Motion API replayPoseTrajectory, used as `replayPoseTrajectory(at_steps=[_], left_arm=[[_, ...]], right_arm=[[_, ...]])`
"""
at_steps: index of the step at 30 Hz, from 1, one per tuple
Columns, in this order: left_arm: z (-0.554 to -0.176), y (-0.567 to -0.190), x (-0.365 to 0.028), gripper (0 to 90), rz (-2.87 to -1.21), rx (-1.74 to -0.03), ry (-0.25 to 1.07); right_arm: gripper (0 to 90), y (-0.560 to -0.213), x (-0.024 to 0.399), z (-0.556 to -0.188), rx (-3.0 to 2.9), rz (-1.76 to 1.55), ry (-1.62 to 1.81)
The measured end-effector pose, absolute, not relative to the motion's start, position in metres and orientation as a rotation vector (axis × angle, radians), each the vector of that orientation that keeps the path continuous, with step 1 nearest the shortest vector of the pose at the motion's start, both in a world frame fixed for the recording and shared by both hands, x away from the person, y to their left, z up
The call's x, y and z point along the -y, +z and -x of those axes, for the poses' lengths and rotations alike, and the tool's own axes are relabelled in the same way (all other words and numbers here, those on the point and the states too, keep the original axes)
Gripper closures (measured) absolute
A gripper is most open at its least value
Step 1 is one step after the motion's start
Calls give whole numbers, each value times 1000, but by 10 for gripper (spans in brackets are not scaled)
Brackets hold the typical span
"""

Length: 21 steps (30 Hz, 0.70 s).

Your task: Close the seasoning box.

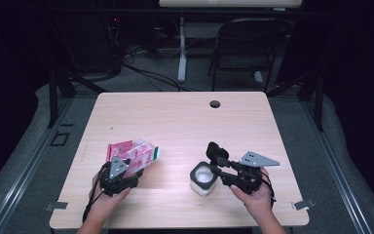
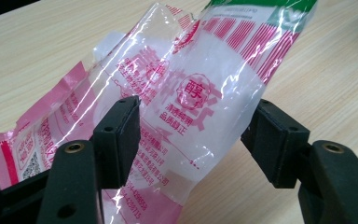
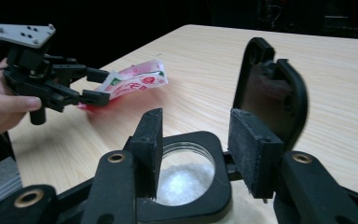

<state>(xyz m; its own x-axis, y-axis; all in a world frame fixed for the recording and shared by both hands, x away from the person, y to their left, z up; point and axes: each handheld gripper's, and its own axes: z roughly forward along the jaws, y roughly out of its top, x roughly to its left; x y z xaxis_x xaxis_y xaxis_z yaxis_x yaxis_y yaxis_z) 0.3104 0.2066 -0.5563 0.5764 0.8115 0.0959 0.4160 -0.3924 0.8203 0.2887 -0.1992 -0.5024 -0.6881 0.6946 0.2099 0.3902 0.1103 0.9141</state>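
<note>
High view shows the left gripper [image 1: 126,168] at the near left of the table [image 1: 175,117] with a pink-printed plastic bag [image 1: 132,152] between its jaws, and the right gripper [image 1: 217,158] hanging over a square jar of white granules [image 1: 204,178] with a hinged black lid [image 1: 217,152] tipped up. In the left gripper view the pads [image 2: 121,135] stand on either side of the bag [image 2: 200,88] without pinching it; the right jaws are spread too, holding nothing. The bag is thin, crinkly film (slick, light, nearly empty by the look of it), so it will likely buckle and slide; a firm pinch near the sealed edge seems safest. The jar looks rigid and steadier.
</note>
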Motion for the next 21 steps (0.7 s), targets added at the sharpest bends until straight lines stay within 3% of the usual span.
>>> replayPoseTrajectory(at_steps=[12, 21], left_arm=[[-306, -549, -202, 394, -1978, -951, 611], [-305, -546, -203, 400, -1963, -950, 609]], right_arm=[[538, -498, 202, -289, -2150, -1058, 1570], [637, -487, 212, -285, -2138, -1120, 1637]])
